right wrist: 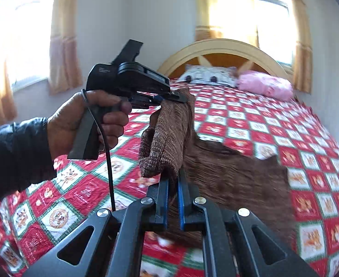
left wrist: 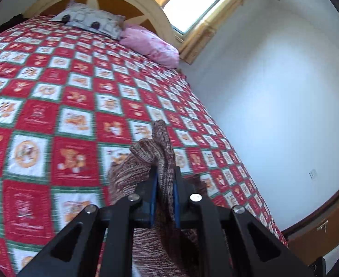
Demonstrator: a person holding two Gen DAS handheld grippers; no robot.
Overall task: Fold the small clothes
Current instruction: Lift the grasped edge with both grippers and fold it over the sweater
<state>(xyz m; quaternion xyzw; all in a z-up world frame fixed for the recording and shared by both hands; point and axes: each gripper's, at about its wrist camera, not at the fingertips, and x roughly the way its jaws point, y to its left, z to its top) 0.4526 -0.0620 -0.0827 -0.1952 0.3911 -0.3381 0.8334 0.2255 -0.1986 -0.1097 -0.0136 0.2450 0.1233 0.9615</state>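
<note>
Wide bed under a red, white and green checked quilt with open room around, brown ribbed knit garment lifted off it, left gripper and right gripper each clamped on a bunched knit edge

Checked quilt, two pillows, curtained window.

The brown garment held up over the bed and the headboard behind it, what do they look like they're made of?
Brown garment: apparently knitted yarn, matte, with visible ribbing and mottled brown-cream stitches. Headboard: probably painted wood, a smooth cream arch over orange-brown panels, though the finish is hard to confirm.
</note>
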